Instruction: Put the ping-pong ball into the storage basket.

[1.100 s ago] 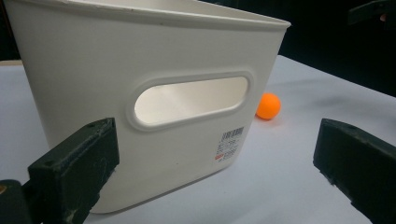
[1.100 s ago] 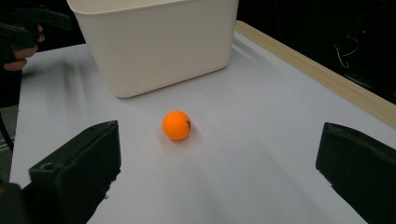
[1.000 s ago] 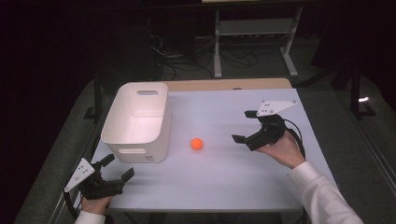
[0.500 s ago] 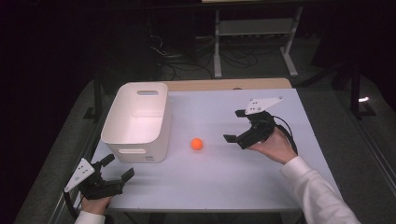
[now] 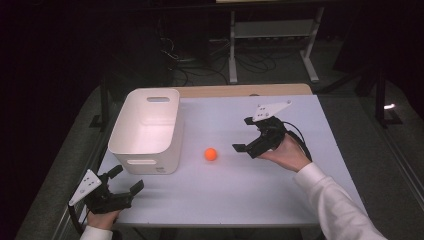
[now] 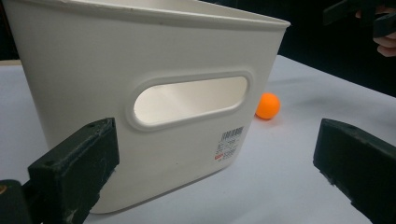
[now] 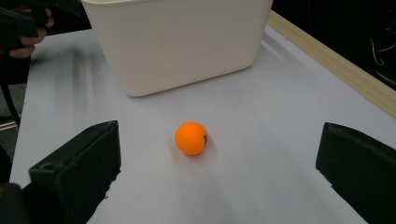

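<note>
Right hand-held gripper (image 5: 253,141) spread wide just beside the orange ping-pong ball (image 5: 211,154), probably lining up a grab. Left hand-held gripper (image 5: 124,181) also wide, parked farther off, by the white bin (image 5: 145,131).

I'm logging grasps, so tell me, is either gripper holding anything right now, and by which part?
Nothing is held. The right gripper has its jaws open, apart from the orange ball. The left gripper is open too, short of the white bin.
</note>
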Demonstrator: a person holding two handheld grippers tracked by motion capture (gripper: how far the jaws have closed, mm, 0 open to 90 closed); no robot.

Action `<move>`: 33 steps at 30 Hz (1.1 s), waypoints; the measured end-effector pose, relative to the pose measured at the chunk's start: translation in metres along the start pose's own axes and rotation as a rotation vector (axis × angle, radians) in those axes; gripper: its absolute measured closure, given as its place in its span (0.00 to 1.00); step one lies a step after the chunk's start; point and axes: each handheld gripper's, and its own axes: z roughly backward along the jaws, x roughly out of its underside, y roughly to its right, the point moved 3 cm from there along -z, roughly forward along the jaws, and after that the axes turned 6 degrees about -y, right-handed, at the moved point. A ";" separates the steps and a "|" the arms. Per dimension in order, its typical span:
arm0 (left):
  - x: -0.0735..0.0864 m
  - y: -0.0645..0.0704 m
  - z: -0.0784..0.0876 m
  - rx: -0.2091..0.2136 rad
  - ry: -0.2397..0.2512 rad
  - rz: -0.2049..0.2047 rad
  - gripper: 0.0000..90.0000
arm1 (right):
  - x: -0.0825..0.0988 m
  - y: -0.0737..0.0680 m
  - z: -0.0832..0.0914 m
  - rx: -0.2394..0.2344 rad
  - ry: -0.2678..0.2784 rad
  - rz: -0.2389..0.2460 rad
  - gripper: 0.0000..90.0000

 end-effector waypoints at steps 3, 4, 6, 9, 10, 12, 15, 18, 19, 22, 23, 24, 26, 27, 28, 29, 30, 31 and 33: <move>0.000 0.000 0.000 -0.001 0.002 -0.002 0.00 | -0.001 0.001 -0.002 -0.007 -0.009 0.000 0.00; 0.000 0.000 0.000 -0.001 0.001 -0.001 0.00 | -0.001 0.001 -0.003 -0.006 -0.011 -0.002 0.00; 0.000 0.000 0.000 -0.001 0.001 -0.001 0.00 | -0.002 0.002 -0.004 -0.010 -0.009 0.002 0.00; 0.000 0.000 0.000 -0.001 0.000 -0.001 0.00 | -0.004 0.003 -0.005 -0.013 -0.014 -0.003 0.00; 0.000 0.000 0.000 -0.001 0.000 -0.001 0.00 | -0.004 0.003 -0.006 -0.012 -0.015 -0.004 0.00; 0.000 0.000 0.000 -0.003 -0.002 0.001 0.00 | -0.005 0.004 -0.007 -0.017 -0.015 -0.002 0.00; 0.001 0.000 -0.001 -0.007 -0.012 -0.004 0.00 | -0.005 0.004 -0.008 -0.019 -0.021 -0.006 0.00; 0.001 0.000 -0.002 -0.009 -0.017 0.002 0.00 | -0.006 0.005 -0.012 -0.024 -0.032 -0.002 0.00; 0.001 0.000 -0.001 -0.006 -0.014 0.001 0.00 | -0.006 0.005 -0.013 -0.023 -0.034 0.001 0.00; 0.001 0.000 -0.001 -0.007 -0.014 0.001 0.00 | -0.006 0.005 -0.015 -0.028 -0.037 -0.002 0.00; 0.001 0.000 -0.001 -0.006 -0.014 0.002 0.00 | -0.006 0.006 -0.016 -0.028 -0.038 0.000 0.00; 0.001 0.000 -0.001 -0.006 -0.015 0.003 0.00 | -0.006 0.006 -0.017 -0.031 -0.043 -0.005 0.00; 0.001 0.000 -0.001 -0.003 -0.013 0.000 0.00 | -0.006 0.007 -0.019 -0.031 -0.051 0.000 0.00; 0.001 0.000 -0.001 -0.003 -0.013 -0.001 0.00 | -0.006 0.007 -0.019 -0.031 -0.051 0.000 0.00; 0.001 0.000 -0.001 -0.003 -0.013 -0.002 0.00 | -0.006 0.008 -0.020 -0.027 -0.056 0.008 0.00; 0.001 -0.001 -0.001 -0.004 -0.014 -0.003 0.00 | -0.006 0.009 -0.021 -0.023 -0.058 0.013 0.00; 0.001 0.000 -0.001 -0.005 -0.015 0.000 0.00 | -0.006 0.010 -0.022 -0.023 -0.063 0.015 0.00; 0.001 0.000 -0.001 -0.004 -0.014 0.000 0.00 | -0.006 0.009 -0.023 -0.027 -0.065 0.011 0.00; 0.001 0.000 -0.001 -0.004 -0.012 -0.001 0.00 | -0.006 0.010 -0.024 -0.026 -0.072 0.015 0.00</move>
